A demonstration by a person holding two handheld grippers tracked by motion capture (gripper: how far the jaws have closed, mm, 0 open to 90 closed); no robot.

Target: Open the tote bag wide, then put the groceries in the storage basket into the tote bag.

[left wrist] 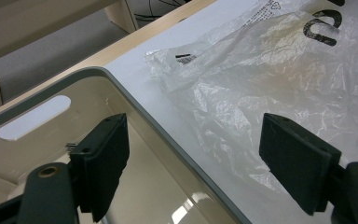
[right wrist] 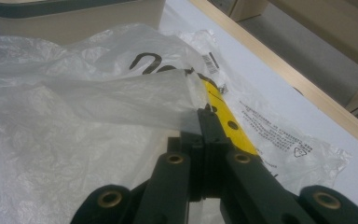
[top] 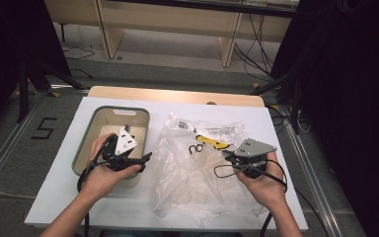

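Observation:
A large clear plastic bag (top: 197,168) with black lettering and a yellow mark lies crumpled across the white table. My right gripper (top: 228,155) is shut on a fold of that bag (right wrist: 121,98), lifting the film near the yellow strip (right wrist: 223,122). My left gripper (top: 145,158) is open, its jaws wide apart, one over the bin's inside and one over the bag (left wrist: 261,79). It hovers at the right rim of the grey-rimmed beige bin (top: 85,143), whose rim (left wrist: 135,105) runs between the jaws. Nothing is held in it.
The bin (right wrist: 74,14) sits at the table's left half. The table's wooden far edge (top: 177,95) lies beyond the bag. Cables trail from both grippers. Shelving legs and floor cables stand farther back.

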